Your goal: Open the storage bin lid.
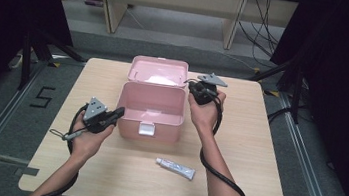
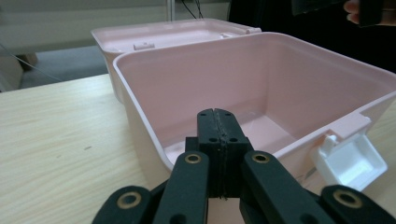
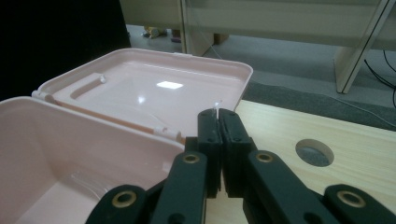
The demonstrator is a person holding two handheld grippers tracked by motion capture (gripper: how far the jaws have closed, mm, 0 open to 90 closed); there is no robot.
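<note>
Left gripper (image 1: pixel 119 112) closed on nothing, at pink box's (image 1: pixel 151 106) near-left corner; right gripper (image 1: pixel 196 87) nearly closed, empty, beside far-right rim. Wooden table (image 1: pixel 248 137), grey floor (image 1: pixel 3 122).

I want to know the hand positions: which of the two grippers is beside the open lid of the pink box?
The right gripper: it sits by the box's far right corner next to the lid. The left gripper rests at the near left wall.

Pink box (image 1: pixel 151 111) stands open at table (image 1: pixel 232 185) centre, lid (image 1: pixel 158 71) folded back flat behind it, white latch (image 1: pixel 146 129) facing the person. Left gripper (image 1: pixel 117 112) – jaws together – sits just beside the box's left wall. Right gripper (image 1: pixel 195 88) hovers at the rear right corner. A white tube (image 1: pixel 175 168) lies in front – apart from the box
</note>
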